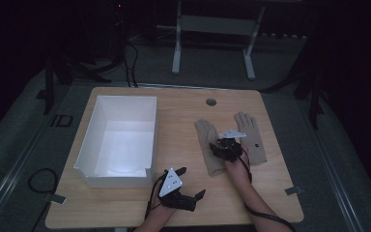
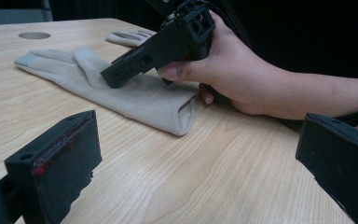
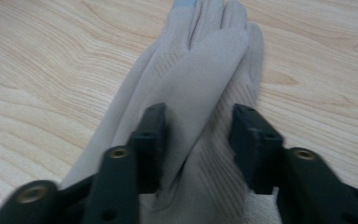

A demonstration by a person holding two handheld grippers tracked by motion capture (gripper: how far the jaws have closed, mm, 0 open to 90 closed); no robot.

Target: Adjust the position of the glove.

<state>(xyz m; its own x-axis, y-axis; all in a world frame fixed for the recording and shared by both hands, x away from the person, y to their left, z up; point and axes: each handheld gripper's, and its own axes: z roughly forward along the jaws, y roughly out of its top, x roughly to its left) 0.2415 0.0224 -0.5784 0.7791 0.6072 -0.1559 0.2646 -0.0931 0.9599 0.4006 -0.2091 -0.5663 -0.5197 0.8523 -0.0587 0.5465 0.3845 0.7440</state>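
Box (image 1: 121, 140) white, open-topped; gloves (image 1: 211, 145) beside it

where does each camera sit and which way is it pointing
High view: above the person's side, looking forward and down on the table, white box and two beige gloves; both forearms show.
Left gripper view: on the left hand-held gripper, low, facing the nearer glove; its jaws stand wide apart.
Right gripper view: on the right hand-held gripper, jaws astride that glove.
All views share that glove.
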